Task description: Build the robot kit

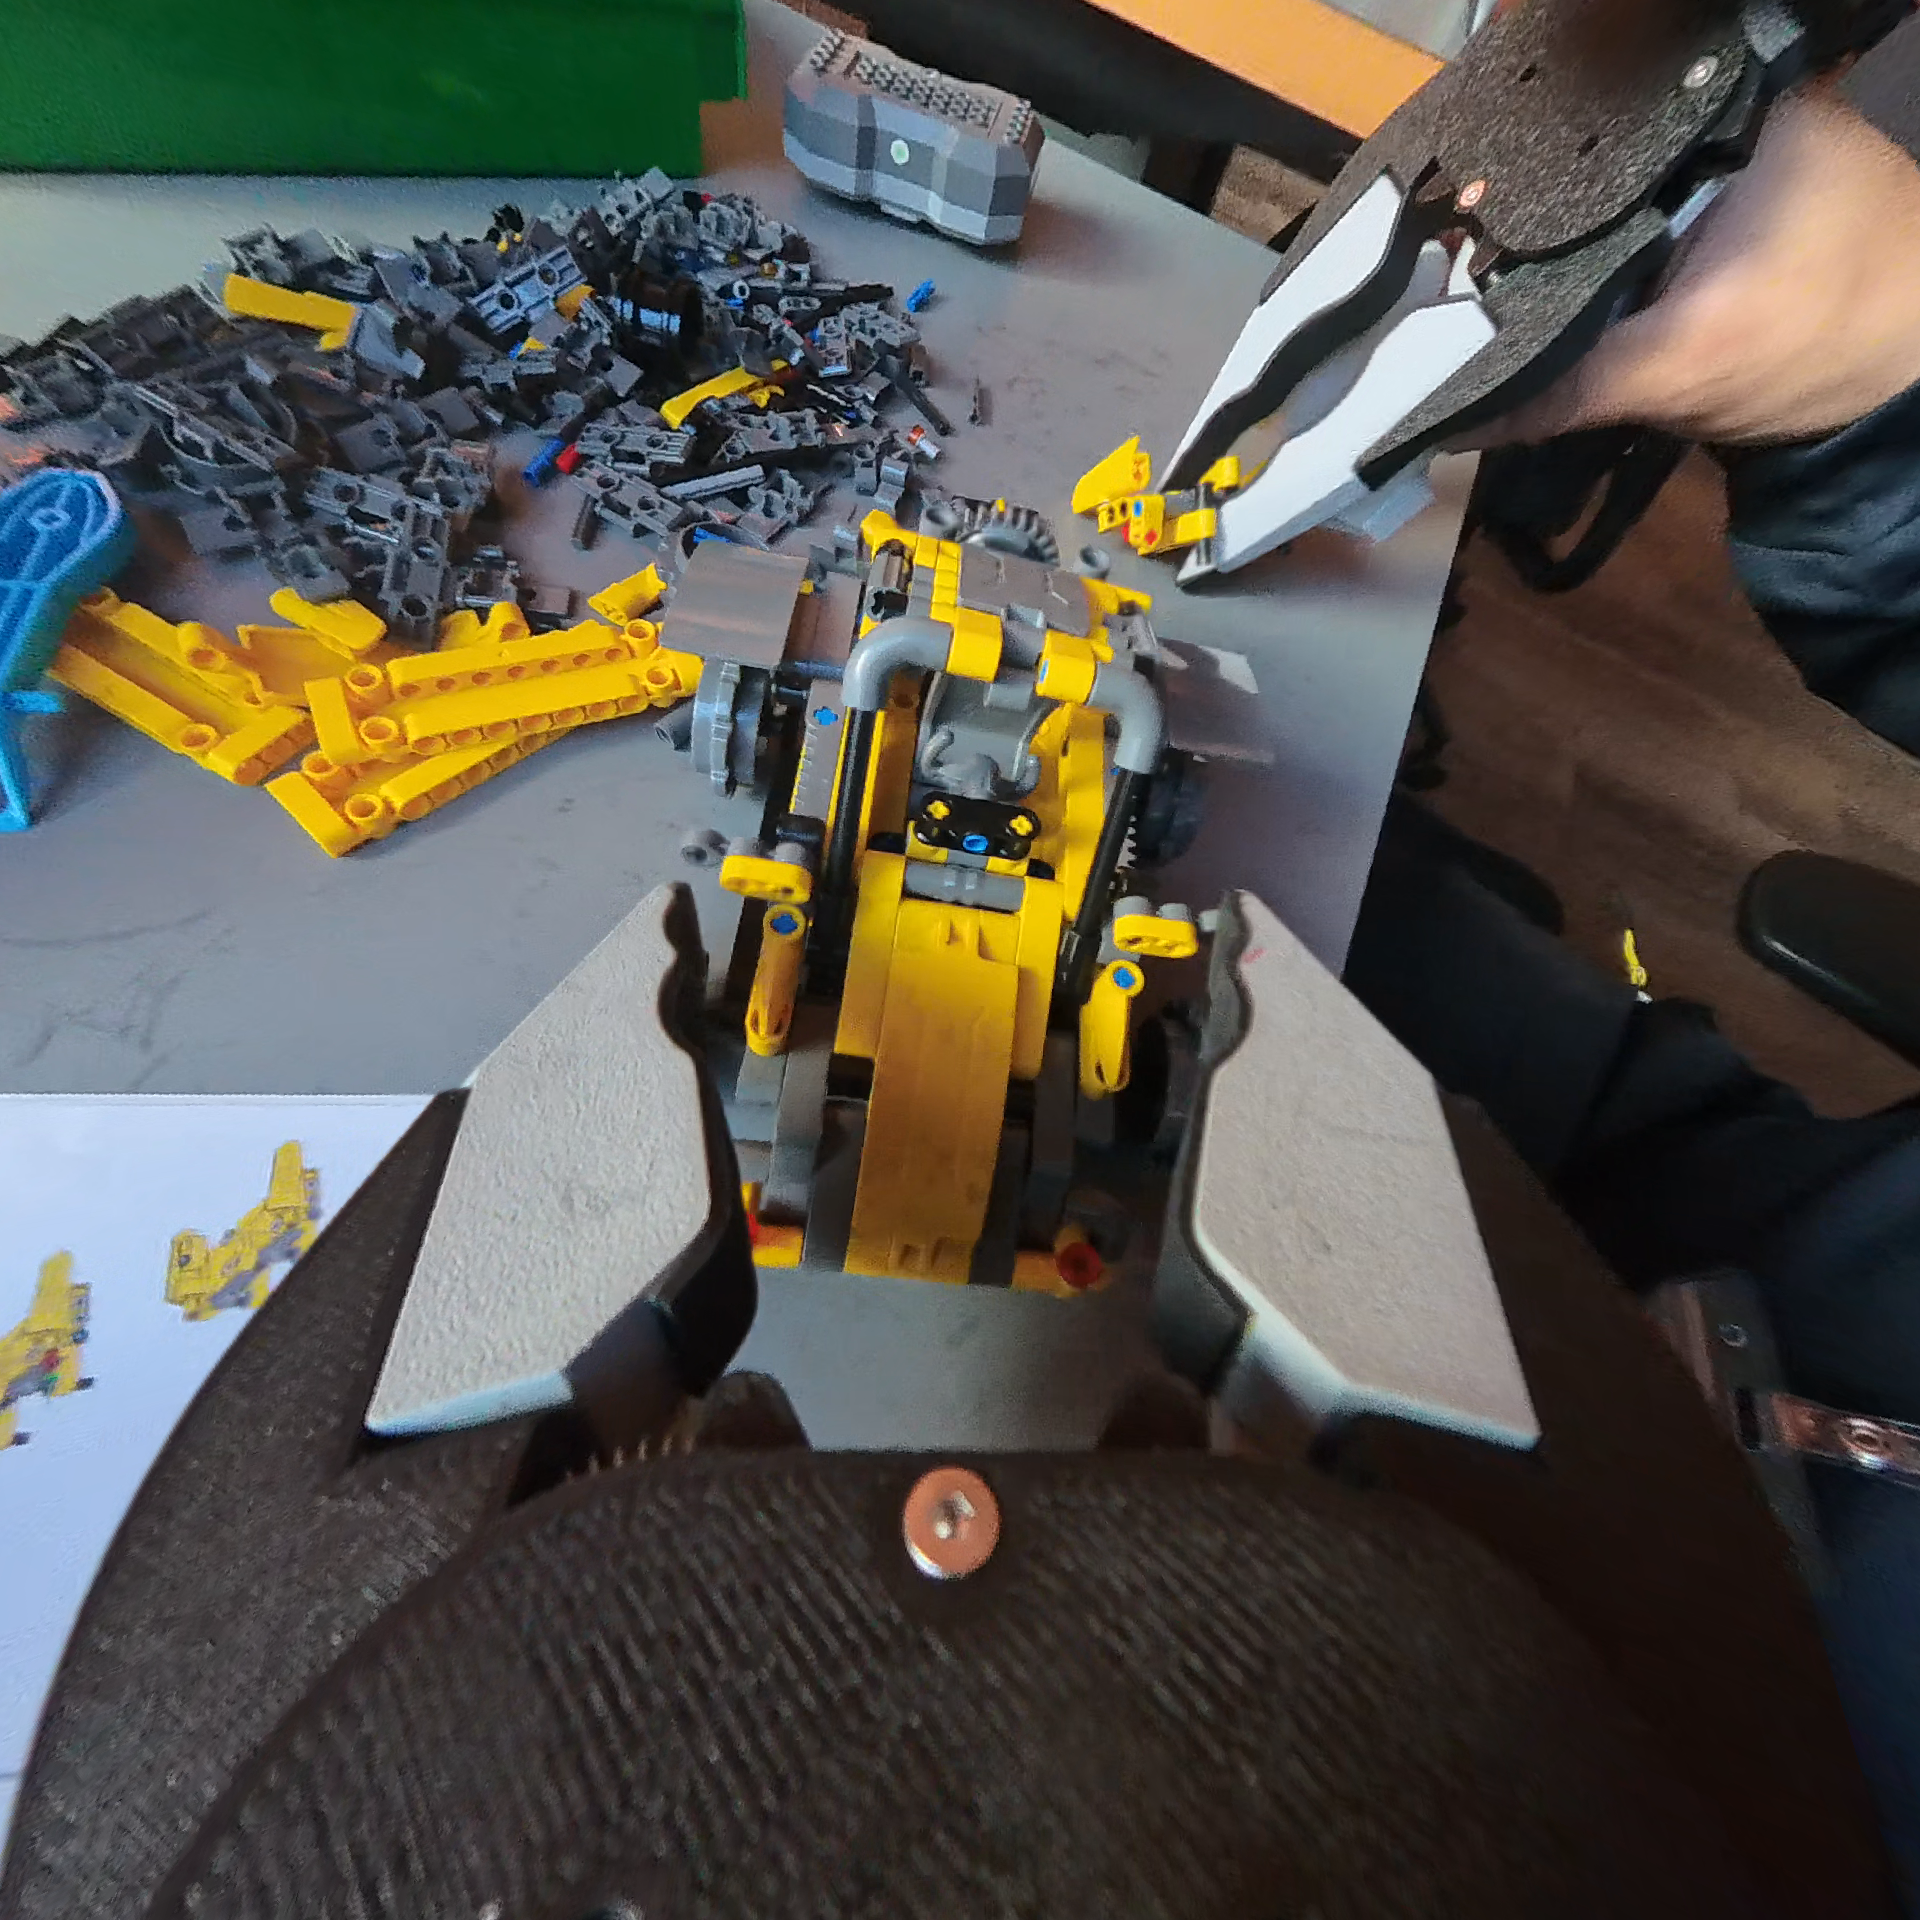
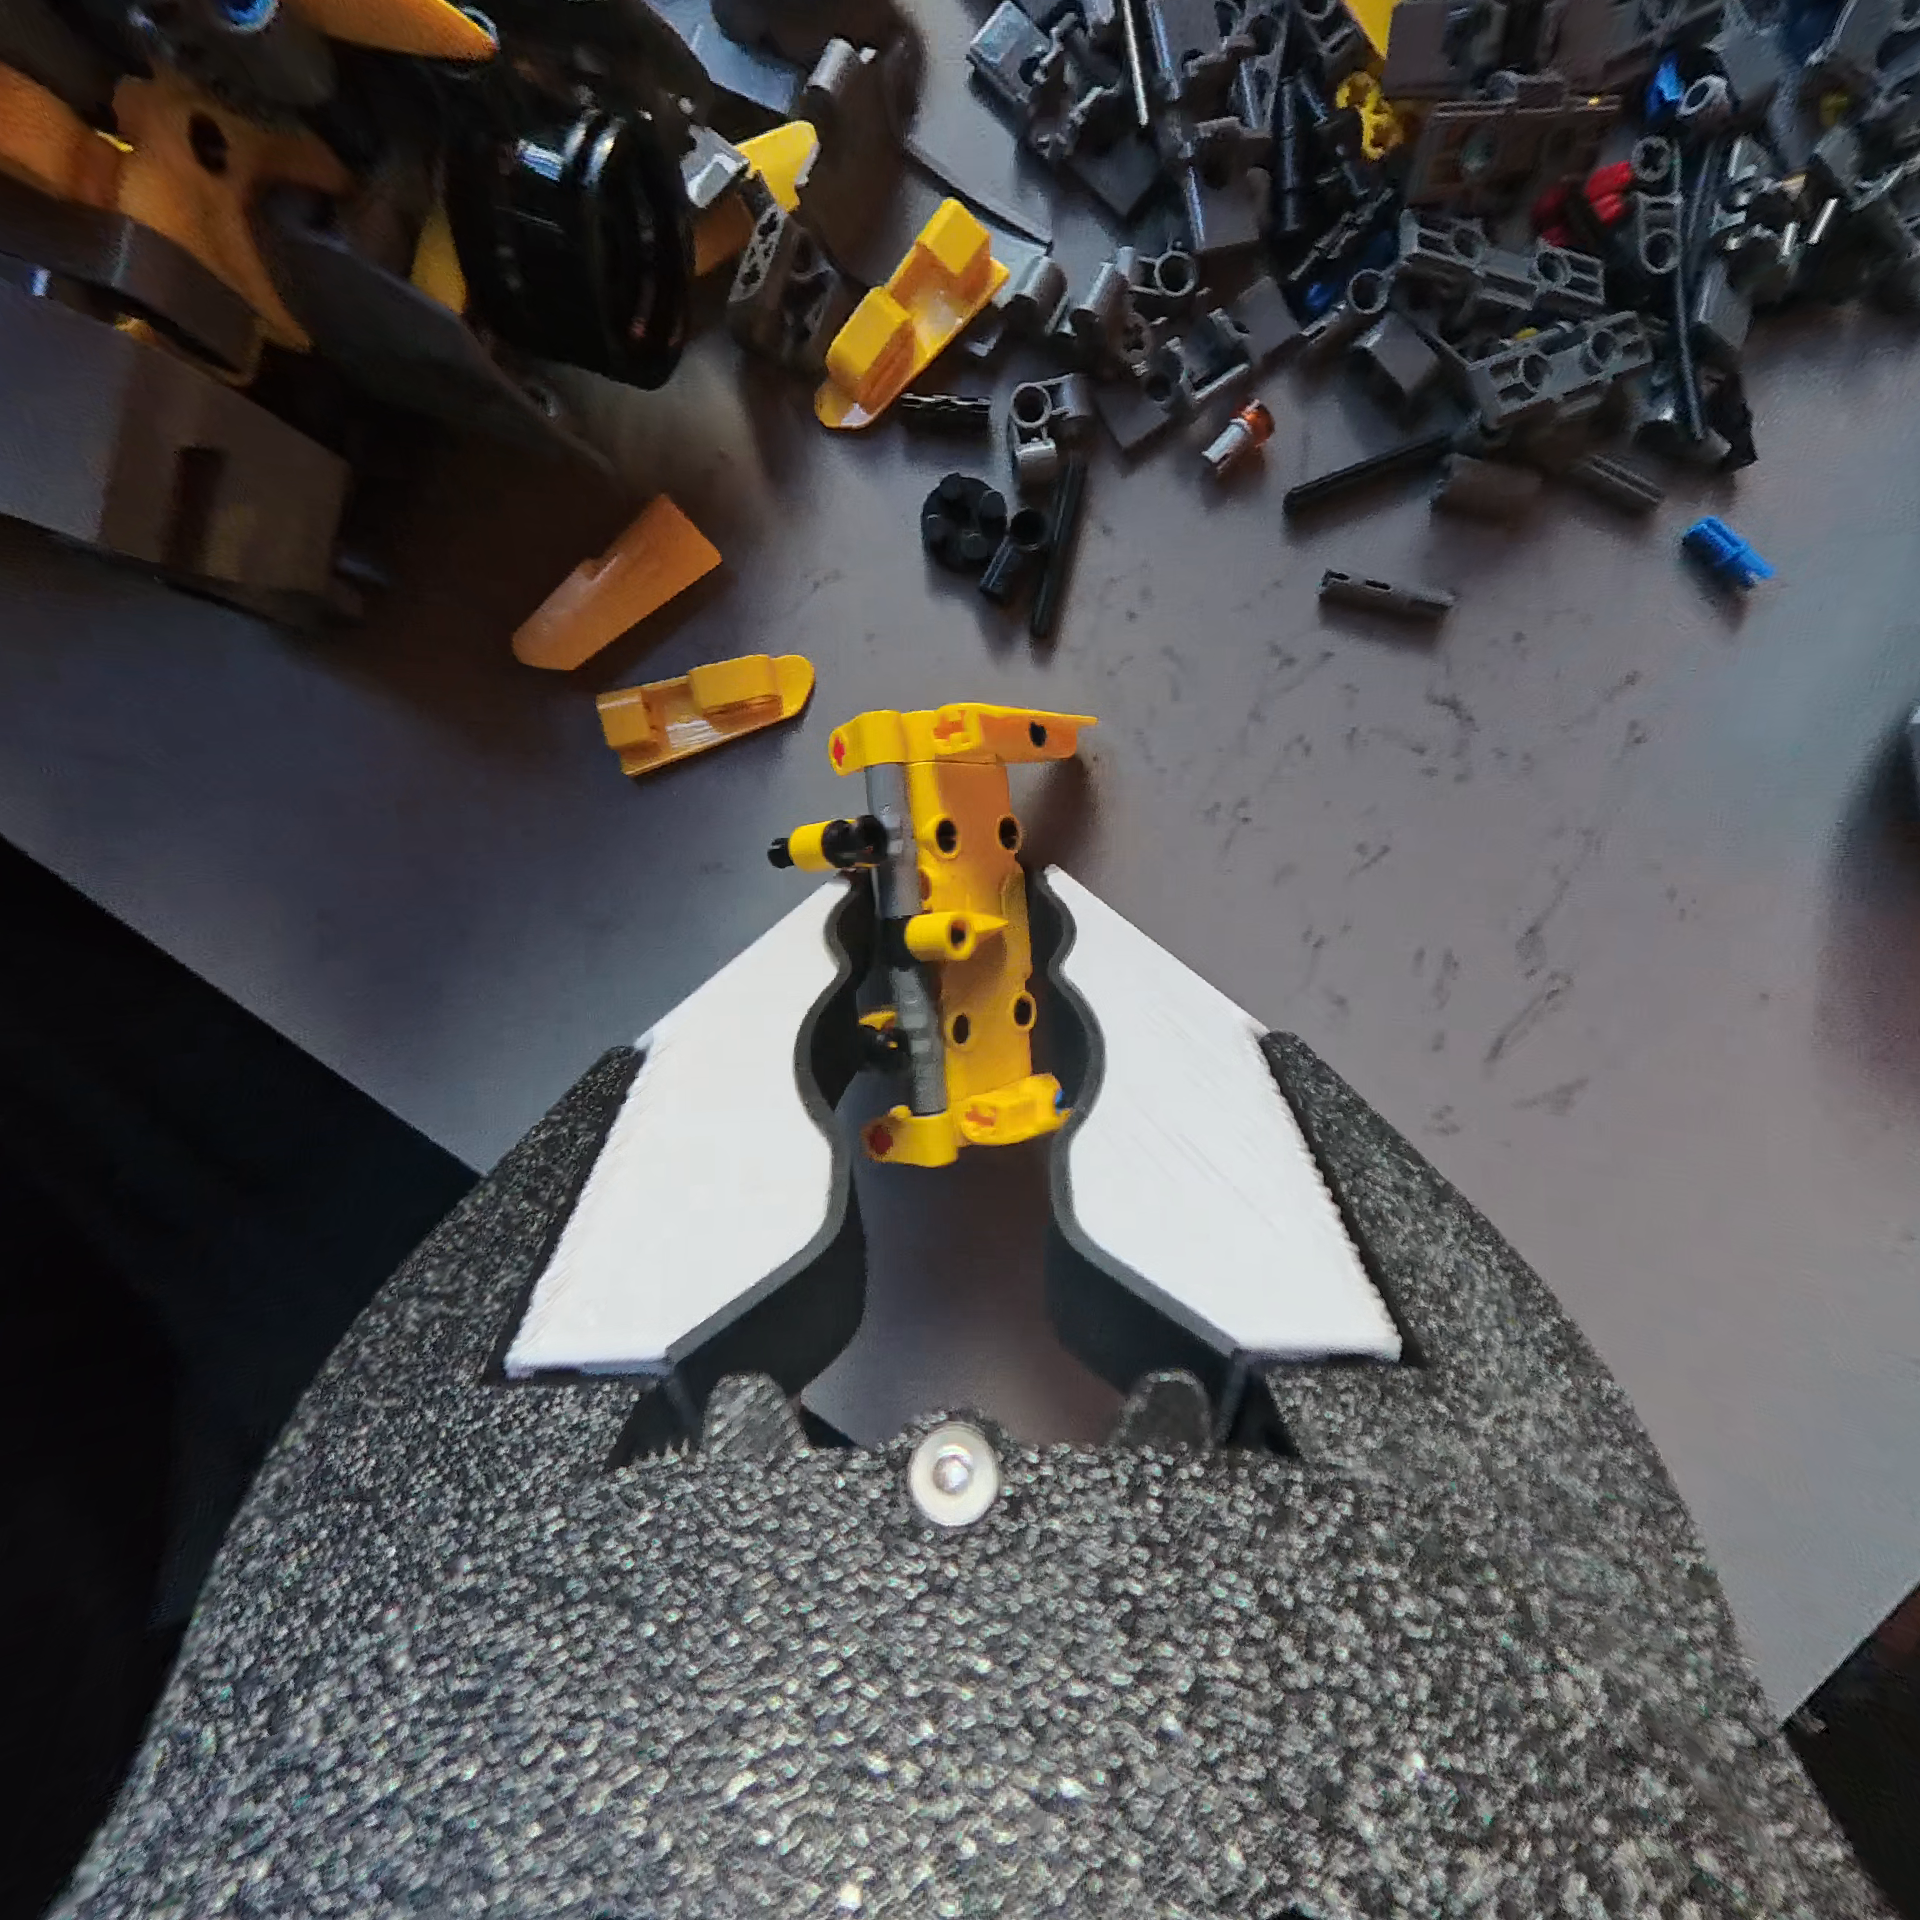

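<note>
Grippers share the work: left gripper [image 1: 951, 1049], at frame centre, is clamped around the yellow vehicle model [image 1: 935, 935] on the grey table [image 1: 260, 935], while right gripper [image 2: 940, 883] pinches a small yellow sub-assembly [image 2: 951, 935] at mid-frame, just above the tabletop.

No writing can be read; the instruction sheet [image 1: 156, 1247] shows only small model pictures.

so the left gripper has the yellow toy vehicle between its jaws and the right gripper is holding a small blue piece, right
Not quite: the piece in the right gripper is yellow, not blue. The right wrist view shows a small yellow brick assembly between its jaws over the grey table. The rest holds: the left gripper has the yellow toy vehicle between its jaws.
</note>
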